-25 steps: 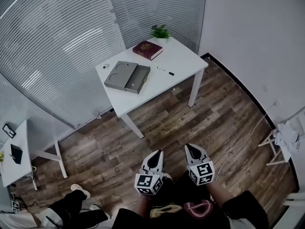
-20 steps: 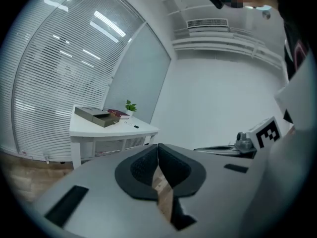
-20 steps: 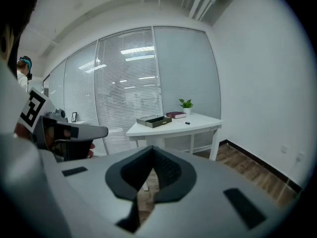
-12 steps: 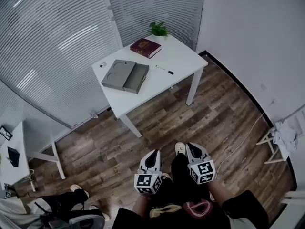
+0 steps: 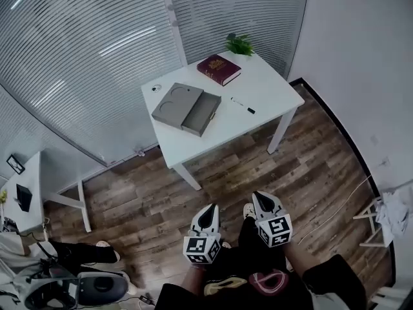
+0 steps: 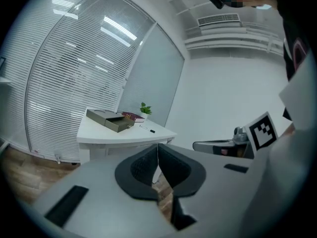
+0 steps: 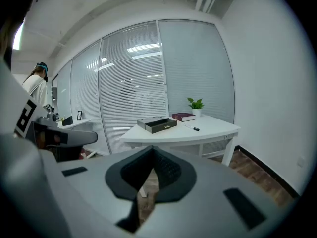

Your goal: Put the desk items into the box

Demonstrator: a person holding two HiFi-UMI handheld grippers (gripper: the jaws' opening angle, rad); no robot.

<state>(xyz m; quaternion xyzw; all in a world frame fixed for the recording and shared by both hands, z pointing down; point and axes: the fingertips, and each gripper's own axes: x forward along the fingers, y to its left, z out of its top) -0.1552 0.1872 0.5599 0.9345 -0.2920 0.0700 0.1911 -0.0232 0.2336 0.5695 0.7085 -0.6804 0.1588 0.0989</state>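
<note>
Table seemingly slightly nearer now

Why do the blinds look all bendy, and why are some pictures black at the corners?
Head view: a wide lens bows the straight blinds into curves. Left gripper view: the lens bends things even more, so the picture is a circle with dark corners, and bright streaks of light glare on the blinds. Right gripper view: the same dark rim, curved blinds and light streaks.

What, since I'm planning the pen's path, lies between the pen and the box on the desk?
Nothing visible. The pen lies on bare desk beside the open box, apart from it. The book and plant sit farther back, off that line.
</note>
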